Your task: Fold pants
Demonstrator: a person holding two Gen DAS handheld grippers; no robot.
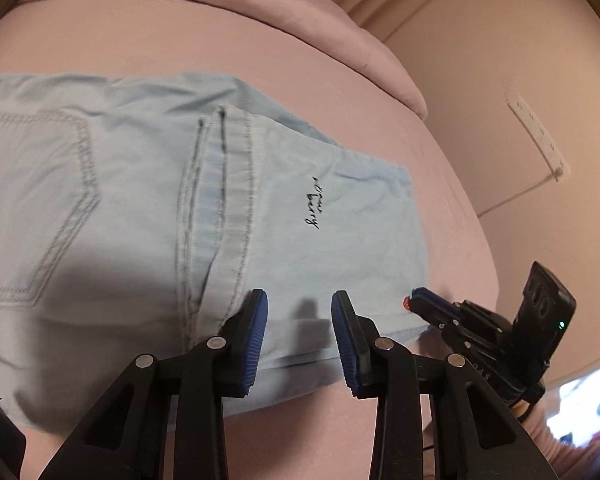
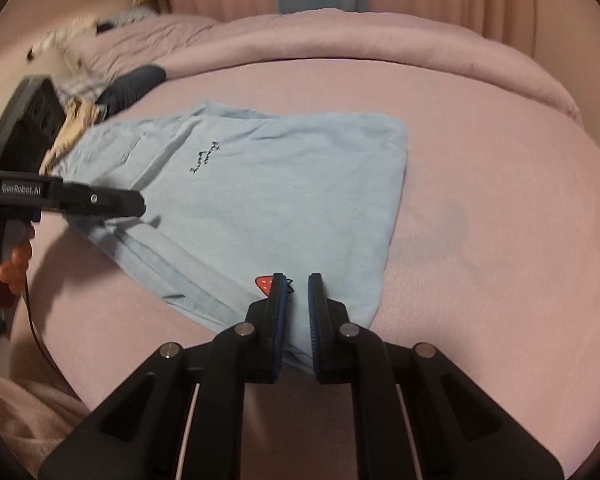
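Both grippers sit at the near edge of the folded light-blue pants, which lie flat on the pink bedsheet. In its own view the right gripper has its blue pads drawn close with only a narrow gap between them, straddling the near corner of the fabric beside a small red strawberry patch; whether cloth is pinched between them cannot be told from here. The left gripper stands with its jaws spread wide over the near hem, holding nothing, just to the right of the thick stitched seam.

The pants' long axis runs left to right across the bed. A back pocket lies toward the left end, and a small script logo marks the folded panel ahead of the left gripper. The right gripper is nearer the right-hand corner, so it seems best placed to lift that end; the left one is nearer the middle seam and could pin or take the hem there.

Room for moving is good on the right and beyond the pants, where bare sheet runs up to a rolled pink duvet. On the left, a pile of other clothes crowds the far end, touching or nearly so.
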